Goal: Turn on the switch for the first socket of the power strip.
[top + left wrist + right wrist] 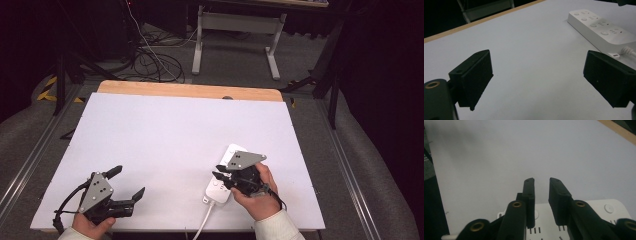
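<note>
Two claws and one white power strip (pixel 218 186) share a white table (pixel 165 135), each claw held in a person's hand. The left claw (pixel 129 183), near the table's front left corner, has its jaws spread wide and grips nothing; in the left gripper view the left claw (pixel 537 75) frames bare table, with the strip (pixel 602 29) lying well beyond its right jaw, its cable (pixel 629 51) trailing from the near end. The right claw (pixel 220 171) hovers directly over the strip at the front right of the table, the right hand (pixel 257 192) wrapped round its body. In the right gripper view the right claw (pixel 541 181) has its jaws drawn close, a narrow gap between them and nothing held there, and the strip (pixel 610 210) lies under and behind the jaws with its sockets and one round button visible. The strip runs roughly front to back, its white cable (pixel 204 224) dropping off the table's front edge. One left hand (pixel 90 225) shows at the bottom edge, and a strip of bare wood (pixel 190 90) borders the table's far side
</note>
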